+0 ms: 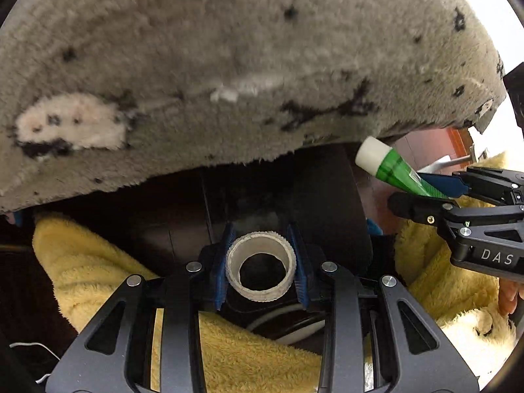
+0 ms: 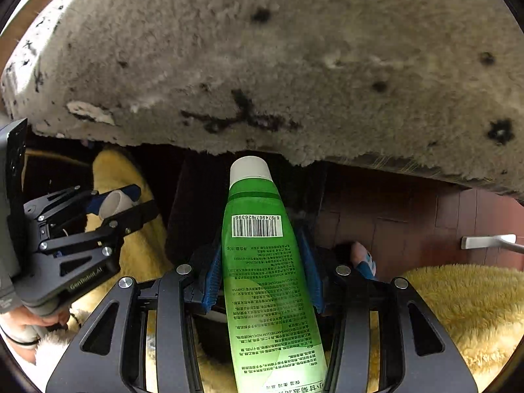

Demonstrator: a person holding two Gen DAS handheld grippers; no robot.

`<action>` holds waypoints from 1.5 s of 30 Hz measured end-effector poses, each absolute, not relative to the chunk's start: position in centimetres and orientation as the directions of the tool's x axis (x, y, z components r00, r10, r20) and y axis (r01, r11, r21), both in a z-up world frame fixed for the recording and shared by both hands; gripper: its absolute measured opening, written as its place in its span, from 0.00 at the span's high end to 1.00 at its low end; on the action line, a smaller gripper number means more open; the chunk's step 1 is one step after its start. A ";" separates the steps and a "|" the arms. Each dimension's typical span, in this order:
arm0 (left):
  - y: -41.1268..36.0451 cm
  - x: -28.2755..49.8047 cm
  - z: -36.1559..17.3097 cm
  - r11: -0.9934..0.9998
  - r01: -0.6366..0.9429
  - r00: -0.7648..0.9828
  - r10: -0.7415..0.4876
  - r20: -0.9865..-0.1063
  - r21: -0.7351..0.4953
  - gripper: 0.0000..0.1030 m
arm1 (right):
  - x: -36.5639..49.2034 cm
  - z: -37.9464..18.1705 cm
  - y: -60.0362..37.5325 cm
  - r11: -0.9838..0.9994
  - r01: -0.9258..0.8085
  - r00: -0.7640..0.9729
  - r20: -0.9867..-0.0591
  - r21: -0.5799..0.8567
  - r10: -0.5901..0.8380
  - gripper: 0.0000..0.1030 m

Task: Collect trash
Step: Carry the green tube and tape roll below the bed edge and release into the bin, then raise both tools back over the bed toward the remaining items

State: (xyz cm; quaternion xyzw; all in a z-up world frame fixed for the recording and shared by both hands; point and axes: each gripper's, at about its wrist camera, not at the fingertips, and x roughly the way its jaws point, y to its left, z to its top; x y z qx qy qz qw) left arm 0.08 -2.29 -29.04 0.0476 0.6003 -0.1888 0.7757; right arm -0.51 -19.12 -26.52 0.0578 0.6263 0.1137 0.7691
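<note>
My left gripper (image 1: 261,263) is shut on a white cardboard tape roll core (image 1: 261,267), held by its sides between the blue pads, its hole facing the camera. It also shows in the right wrist view (image 2: 116,203) at the left. My right gripper (image 2: 262,262) is shut on a green squeeze tube (image 2: 258,245) with a white cap and a barcode, cap pointing forward. The tube also shows in the left wrist view (image 1: 389,170) at the right, held in the right gripper (image 1: 425,193). Both grippers hover above a dark opening below a rug's edge.
A shaggy grey rug (image 1: 229,65) with black marks fills the upper half of both views. Yellow fluffy fabric (image 1: 98,262) lies below and beside the grippers. Red-brown floor tiles (image 2: 409,209) and a white bar (image 2: 488,240) lie at the right. A dark bin-like object (image 1: 327,203) sits ahead.
</note>
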 end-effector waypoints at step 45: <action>0.2 2.9 -9.9 0.959 0.276 0.698 -0.150 -0.700 0.069 0.20 | 1.3 -7.3 -24.3 0.999 0.023 0.820 -0.572 0.022 -0.006 0.15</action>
